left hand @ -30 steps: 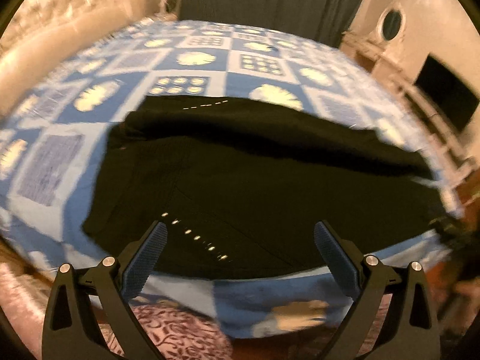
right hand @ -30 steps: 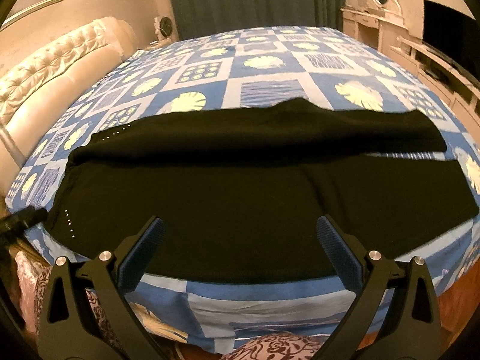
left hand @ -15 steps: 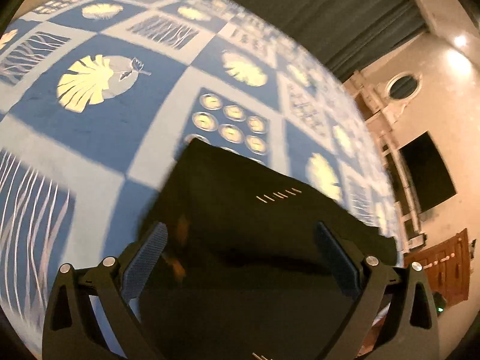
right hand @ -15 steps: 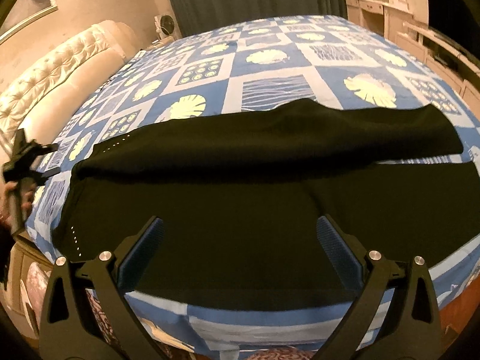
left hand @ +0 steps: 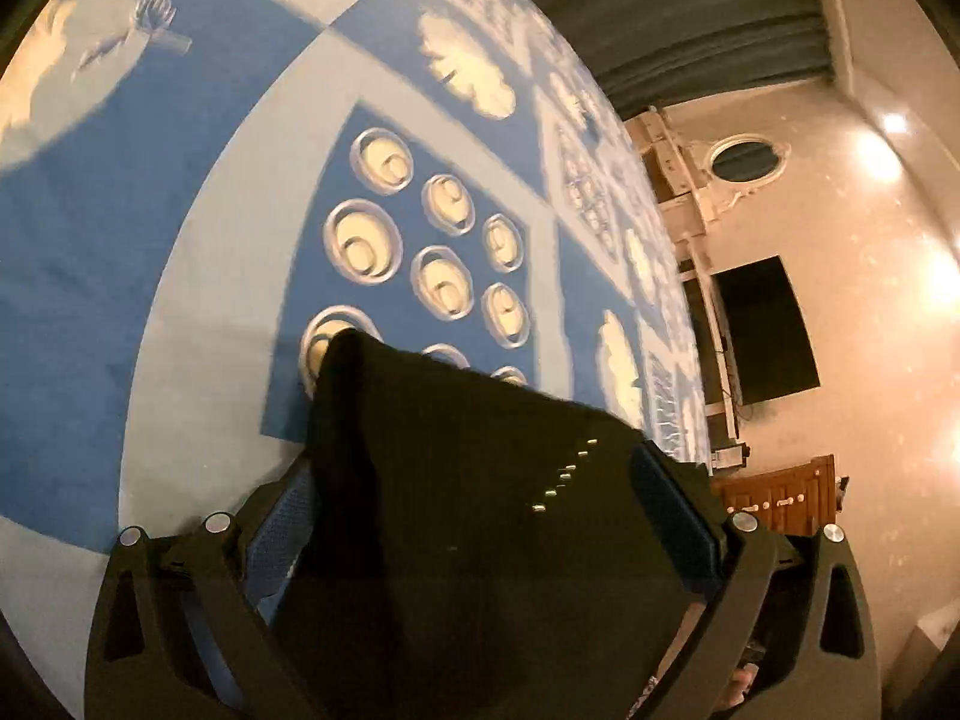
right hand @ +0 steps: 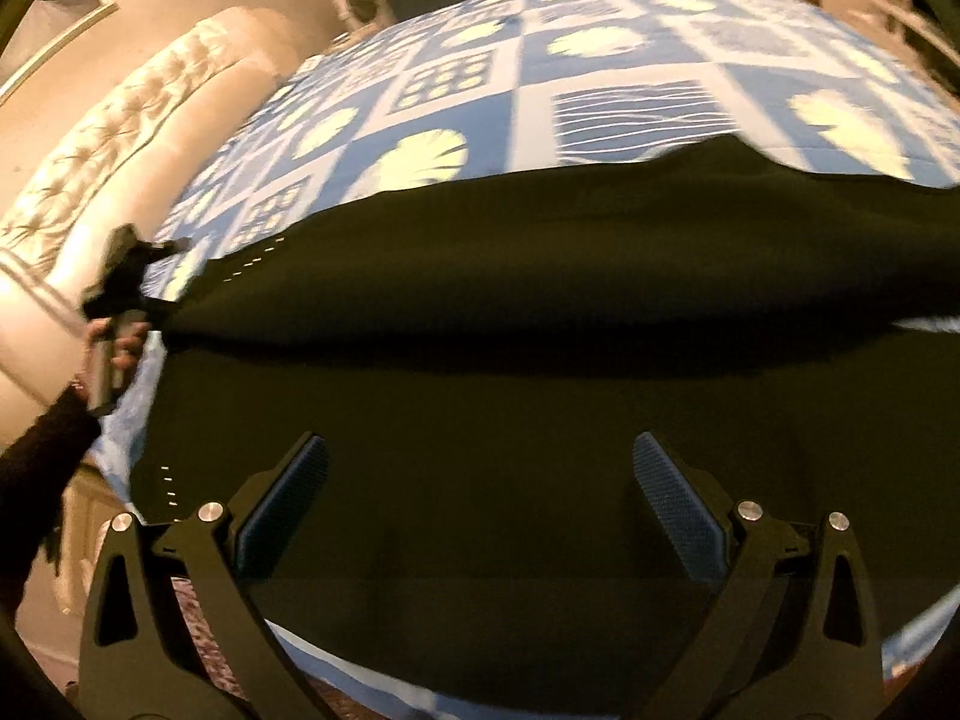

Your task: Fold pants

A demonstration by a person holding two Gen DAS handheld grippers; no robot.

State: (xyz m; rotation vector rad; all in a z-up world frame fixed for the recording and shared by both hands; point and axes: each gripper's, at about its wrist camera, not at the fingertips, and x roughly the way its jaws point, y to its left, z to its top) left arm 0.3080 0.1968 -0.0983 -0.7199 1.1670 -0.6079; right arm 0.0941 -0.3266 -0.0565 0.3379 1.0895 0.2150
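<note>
Black pants lie spread across a blue and white patterned bedspread. In the left wrist view a corner of the pants, with a short row of pale stitches, lies between the wide-open fingers of my left gripper; the jaws are not closed on it. The left gripper also shows in the right wrist view at the pants' far left corner, held by a hand. My right gripper is open and empty, hovering over the near half of the pants.
A cream tufted headboard runs along the left. Dark curtains, a cream cabinet with an oval mirror, a black screen and a wooden door stand beyond the bed. A patterned cloth lies below the bed's near edge.
My left gripper has swung from the near side to the pants' far left corner, and the cloth now lies between its open fingers. My right gripper has moved closer over the pants.
</note>
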